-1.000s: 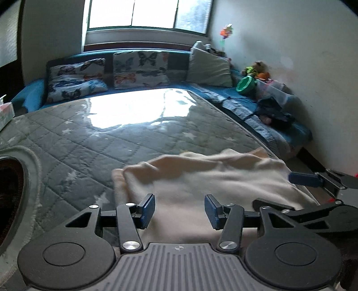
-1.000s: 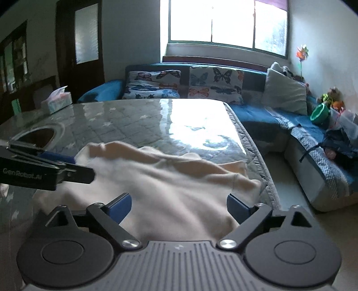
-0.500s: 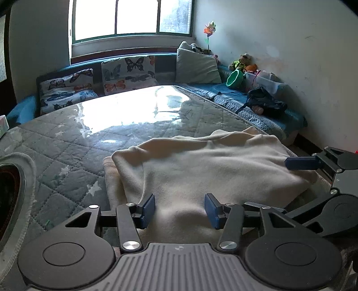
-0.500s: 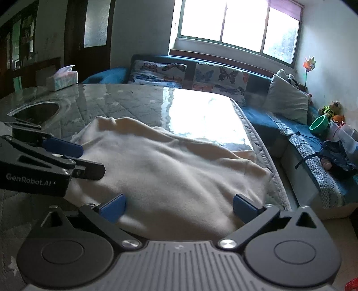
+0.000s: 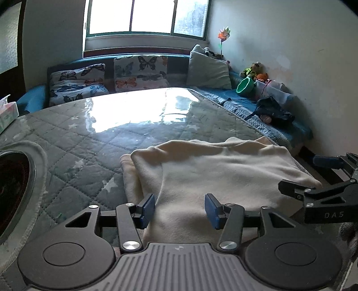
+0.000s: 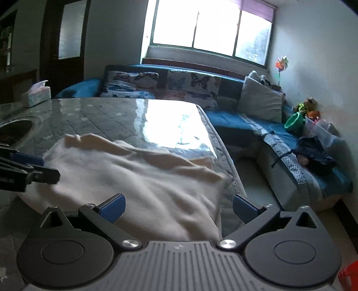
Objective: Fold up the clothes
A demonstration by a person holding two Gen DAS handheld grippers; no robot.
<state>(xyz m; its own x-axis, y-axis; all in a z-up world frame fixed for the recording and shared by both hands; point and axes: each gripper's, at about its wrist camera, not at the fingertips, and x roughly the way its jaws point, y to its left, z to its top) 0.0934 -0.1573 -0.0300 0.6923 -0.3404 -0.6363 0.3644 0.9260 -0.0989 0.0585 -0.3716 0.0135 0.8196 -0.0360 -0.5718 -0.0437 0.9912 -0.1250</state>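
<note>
Garment: we see a cream fleece garment (image 5: 214, 170) lying folded over itself on the near right part of the quilted table (image 5: 89, 143), its right edge close to the table's edge; a lower layer sticks out along its left side.
Left gripper: our left gripper (image 5: 180, 209) has its 2 blue pads spread apart, with the near edge of the garment lying between and below them; we cannot tell whether either pad touches the cloth.
Right gripper: our right gripper (image 6: 177, 208) is spread wide, its 2 pads on either side of the garment's near right corner, nothing pinched.
Cross view: in the left wrist view the right gripper shows at the far right, over the garment's right edge; in the right wrist view the left gripper's fingers (image 6: 33, 172) reach in from the left above the cloth.
Table: a round recess (image 5: 13, 190) is set into its left side, and a tissue box (image 6: 37, 94) stands at the far left.
Background: a blue sofa (image 6: 257, 120) with 2 butterfly cushions (image 5: 138, 73) runs under the window (image 5: 145, 16).
</note>
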